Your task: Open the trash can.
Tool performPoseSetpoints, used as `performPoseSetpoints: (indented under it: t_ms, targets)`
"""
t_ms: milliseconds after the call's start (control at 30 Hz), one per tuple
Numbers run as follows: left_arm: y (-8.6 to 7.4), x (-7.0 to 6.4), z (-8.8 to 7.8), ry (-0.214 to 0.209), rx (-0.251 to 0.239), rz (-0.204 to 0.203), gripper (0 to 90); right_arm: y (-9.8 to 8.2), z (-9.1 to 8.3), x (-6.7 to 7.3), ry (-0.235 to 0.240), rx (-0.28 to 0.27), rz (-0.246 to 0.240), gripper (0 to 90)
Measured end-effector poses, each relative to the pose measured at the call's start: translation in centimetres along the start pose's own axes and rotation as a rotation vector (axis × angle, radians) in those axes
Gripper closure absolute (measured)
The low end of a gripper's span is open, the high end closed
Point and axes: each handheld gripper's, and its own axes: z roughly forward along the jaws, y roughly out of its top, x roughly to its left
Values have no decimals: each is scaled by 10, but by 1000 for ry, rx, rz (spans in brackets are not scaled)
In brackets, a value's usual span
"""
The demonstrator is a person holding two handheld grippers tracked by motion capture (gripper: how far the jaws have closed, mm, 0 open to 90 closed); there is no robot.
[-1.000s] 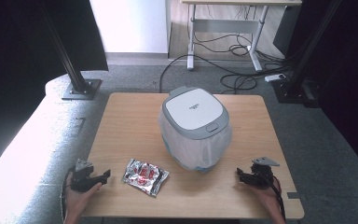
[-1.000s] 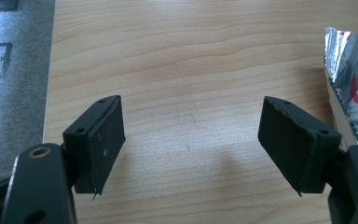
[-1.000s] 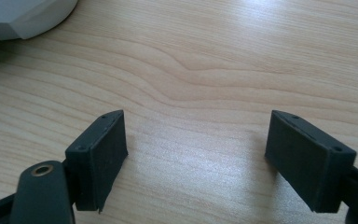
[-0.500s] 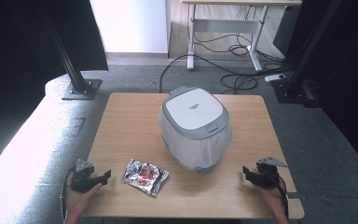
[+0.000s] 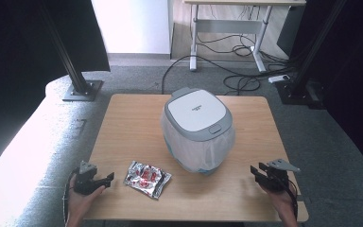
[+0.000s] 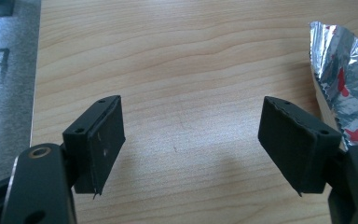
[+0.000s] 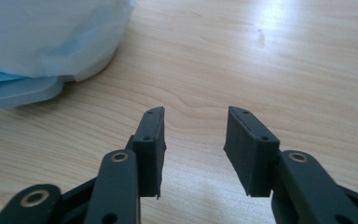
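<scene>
Your wooden desk (image 5: 123,118) carries a lidded bin (image 5: 197,130) at its centre, white lid shut inside a grey rim, a thin white bag draped down its sides; what is inside cannot be seen. In the right gripper view the bin's pale base and the bag (image 7: 51,32) sit at upper left, apart from your fingers. A crumpled silver and red foil packet (image 5: 147,178) lies flat on the desk in front of the bin, toward your left. Your left gripper (image 5: 94,178) rests at the near left corner, fingers (image 6: 100,140) spread wide and empty, the packet (image 6: 349,79) just beside the right one. Your right gripper (image 5: 267,174) sits at the near right edge, fingers (image 7: 151,144) parted, holding nothing, over bare wood.
</scene>
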Motion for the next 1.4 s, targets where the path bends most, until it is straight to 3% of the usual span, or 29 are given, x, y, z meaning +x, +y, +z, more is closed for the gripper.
performPoseSetpoints:
  t_ms: [167, 200, 533, 867, 1067, 1400]
  targets:
    - [0, -1, 1, 3, 9, 6, 227, 3, -3, 3, 23, -13, -16, 641]
    - [0, -1, 2, 15, 17, 22, 227, 5, -5, 4, 41, -16, -22, 699]
    - [-2, -2, 4, 22, 28, 30, 224, 20, -16, 5, 161, -55, -21, 893]
    - [-1, 1, 7, 12, 29, 25, 226, 39, -25, 10, 243, -105, -25, 896]
    - [-1, 0, 7, 17, 30, 37, 226, 48, -29, 14, 253, -126, -38, 896]
    - [1, -3, 7, -12, 21, 15, 225, 71, -45, 20, 262, -177, -61, 896]
